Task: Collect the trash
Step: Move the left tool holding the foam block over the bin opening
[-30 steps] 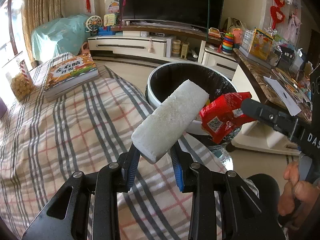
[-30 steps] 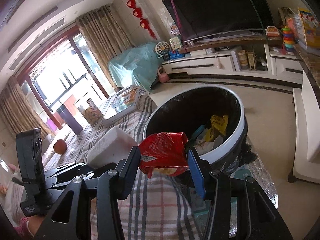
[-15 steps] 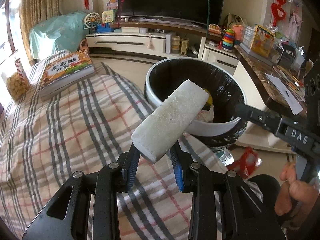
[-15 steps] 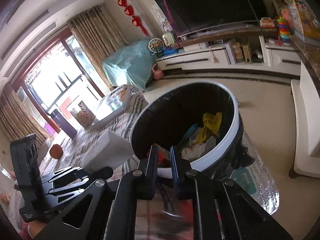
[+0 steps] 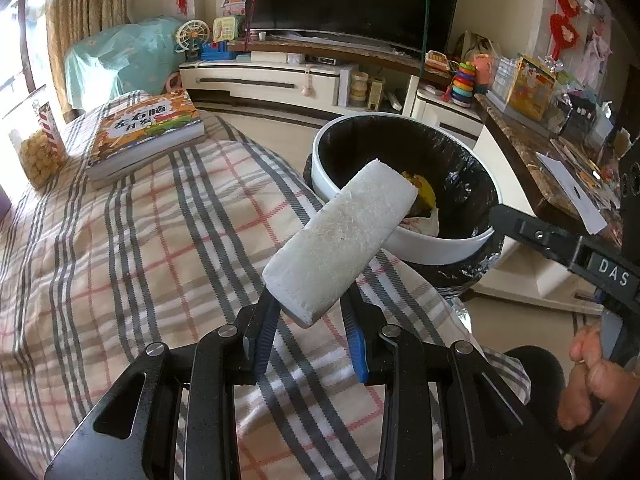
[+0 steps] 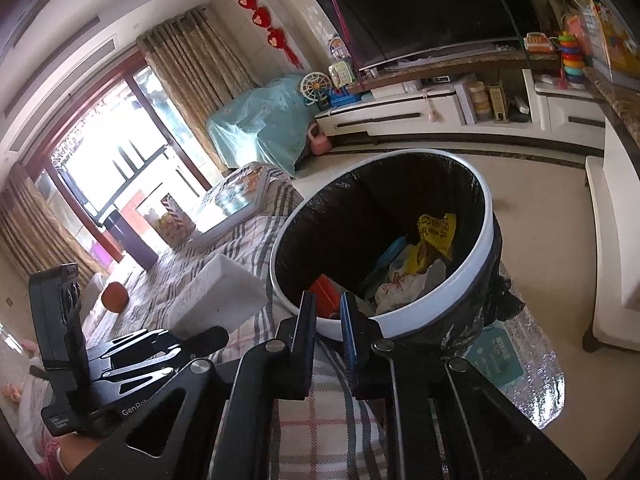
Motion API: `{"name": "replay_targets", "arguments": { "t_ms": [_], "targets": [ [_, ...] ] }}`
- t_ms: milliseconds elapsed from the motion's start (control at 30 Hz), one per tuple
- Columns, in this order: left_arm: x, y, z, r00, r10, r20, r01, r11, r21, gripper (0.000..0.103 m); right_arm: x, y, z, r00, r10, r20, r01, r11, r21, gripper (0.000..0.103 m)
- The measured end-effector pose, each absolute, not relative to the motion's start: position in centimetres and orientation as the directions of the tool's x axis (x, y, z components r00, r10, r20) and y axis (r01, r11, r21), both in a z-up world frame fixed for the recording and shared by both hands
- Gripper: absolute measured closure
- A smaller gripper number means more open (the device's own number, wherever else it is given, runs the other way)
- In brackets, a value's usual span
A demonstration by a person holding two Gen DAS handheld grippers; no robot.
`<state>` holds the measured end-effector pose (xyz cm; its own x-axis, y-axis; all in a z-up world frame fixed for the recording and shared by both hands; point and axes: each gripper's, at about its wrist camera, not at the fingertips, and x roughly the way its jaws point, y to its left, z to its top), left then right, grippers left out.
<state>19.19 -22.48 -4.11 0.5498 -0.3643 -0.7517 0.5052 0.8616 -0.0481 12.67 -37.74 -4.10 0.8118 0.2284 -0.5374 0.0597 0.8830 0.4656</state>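
Foam block (image 5: 340,240), judged light, stiff and crumbly, sits clamped at its near end in left tool (image 5: 310,334), bin (image 5: 440,248) at one o'clock; right tool (image 6: 328,322) closed, empty.

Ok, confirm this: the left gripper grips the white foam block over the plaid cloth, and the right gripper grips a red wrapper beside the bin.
Wrong on the right gripper: the right wrist view shows its jaws shut on nothing. The left gripper does grip the white foam block over the plaid cloth, beside the bin.
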Motion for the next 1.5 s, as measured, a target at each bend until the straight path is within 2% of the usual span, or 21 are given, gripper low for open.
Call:
{"name": "replay_targets", "arguments": {
  "t_ms": [533,600,700,900,1200,1500],
  "targets": [
    [18.0,-23.9,-3.8,0.546,-0.379,-0.747,0.534,0.844,-0.039,0.073,8.1,-42.1,-4.2,0.838,0.126,-0.532,0.164,0.869,0.466,0.09],
    [17.7,-23.9,-4.1,0.544,-0.377,-0.75,0.536,0.843,-0.036,0.073,6.8,-43.1,-4.5,0.839,0.096,-0.536,0.194,0.867,0.459,0.086],
    [17.5,-24.0,-4.7,0.532,-0.372,-0.76,0.538,0.842,-0.035,0.073,4.2,-45.5,-6.1,0.827,0.04,-0.561,0.276,0.841,0.465,0.086],
    [16.9,-24.3,-5.3,0.519,-0.372,-0.769,0.538,0.842,-0.044,0.073,1.7,-47.5,-8.7,0.794,0.019,-0.608,0.355,0.796,0.489,0.086],
    [17.2,-20.8,-4.3,0.559,-0.342,-0.755,0.469,0.882,-0.052,0.073,4.5,-40.5,-4.9,0.839,0.123,-0.529,0.162,0.873,0.46,0.086],
    [18.0,-19.8,-2.9,0.583,-0.346,-0.735,0.46,0.886,-0.053,0.073,7.6,-36.3,-4.1,0.834,0.198,-0.516,0.069,0.889,0.453,0.085]
  ]
}}
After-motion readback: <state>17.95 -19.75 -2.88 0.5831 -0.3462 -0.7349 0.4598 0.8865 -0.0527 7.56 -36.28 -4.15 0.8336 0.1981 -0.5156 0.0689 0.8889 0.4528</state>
